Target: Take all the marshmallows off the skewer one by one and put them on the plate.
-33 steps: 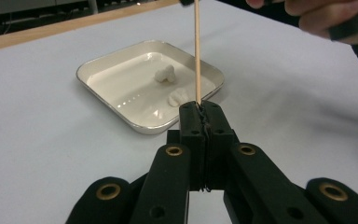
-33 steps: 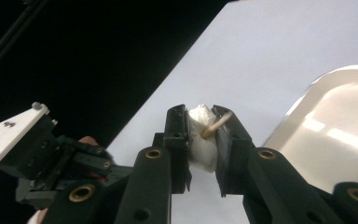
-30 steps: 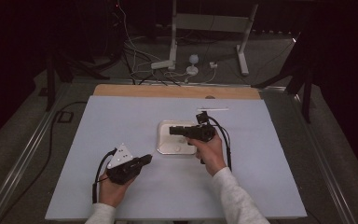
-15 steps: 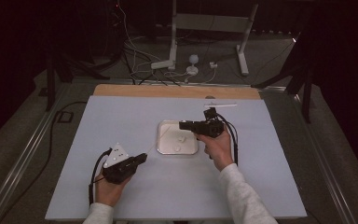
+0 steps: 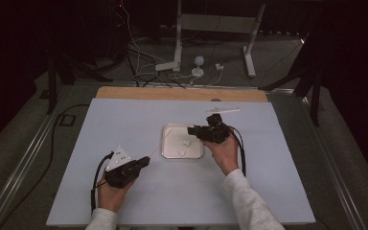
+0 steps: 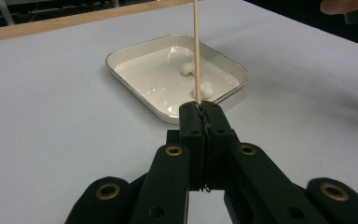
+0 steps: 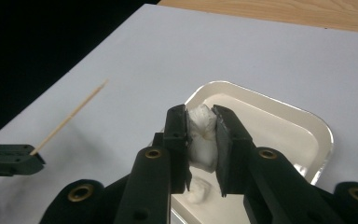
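Note:
A shallow white tray (image 5: 170, 151) lies mid-table on the pale mat with two small white marshmallows (image 5: 186, 142) in it. My left gripper (image 5: 145, 161) is near the front left, shut on a thin wooden skewer (image 5: 156, 149) that points up toward the tray. In the left gripper view the skewer (image 6: 196, 46) rises from the closed tips (image 6: 199, 106) across the tray (image 6: 135, 79). Above the tray's right edge my right gripper (image 5: 191, 130) is shut on a white marshmallow (image 7: 202, 135), which is squeezed between the jaws over the tray (image 7: 307, 121). Another marshmallow (image 7: 199, 191) lies below it.
A thin white stick-like object (image 5: 223, 110) lies on the mat behind the right gripper. A wooden strip (image 5: 182, 93) borders the table's far edge. Beyond it, cables and a stand's feet (image 5: 191, 67) are on the floor. Metal rails run along both sides.
The right gripper has lifted from the middle of the tray and moved back and to the right with a marshmallow in it. The left gripper with the skewer has barely shifted.

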A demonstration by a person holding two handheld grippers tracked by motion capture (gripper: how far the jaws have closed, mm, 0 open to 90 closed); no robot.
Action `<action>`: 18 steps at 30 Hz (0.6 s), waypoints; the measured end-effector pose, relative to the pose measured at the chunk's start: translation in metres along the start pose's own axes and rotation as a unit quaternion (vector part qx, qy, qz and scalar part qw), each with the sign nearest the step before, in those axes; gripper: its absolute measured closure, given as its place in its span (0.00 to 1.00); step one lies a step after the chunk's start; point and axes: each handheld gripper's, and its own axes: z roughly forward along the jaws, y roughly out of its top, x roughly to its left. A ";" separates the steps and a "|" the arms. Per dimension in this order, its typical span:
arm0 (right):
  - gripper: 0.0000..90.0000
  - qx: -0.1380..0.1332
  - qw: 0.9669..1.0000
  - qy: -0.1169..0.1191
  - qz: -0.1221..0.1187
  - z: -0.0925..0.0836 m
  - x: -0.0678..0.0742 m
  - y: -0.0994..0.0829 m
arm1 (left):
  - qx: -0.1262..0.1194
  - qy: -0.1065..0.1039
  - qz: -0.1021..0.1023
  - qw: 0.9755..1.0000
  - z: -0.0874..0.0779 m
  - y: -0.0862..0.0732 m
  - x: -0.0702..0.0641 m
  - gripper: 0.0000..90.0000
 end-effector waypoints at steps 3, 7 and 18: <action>0.85 0.004 1.000 -0.012 -0.006 0.001 -0.001 -0.002 | 0.000 0.001 0.000 1.000 0.000 0.000 0.000 1.00; 0.85 0.008 1.000 -0.021 -0.010 0.003 -0.004 -0.005 | 0.002 0.001 0.000 1.000 0.001 0.000 0.000 1.00; 0.84 0.023 0.999 -0.037 -0.021 0.011 -0.005 -0.013 | -0.001 0.004 -0.007 1.000 0.000 -0.001 0.001 1.00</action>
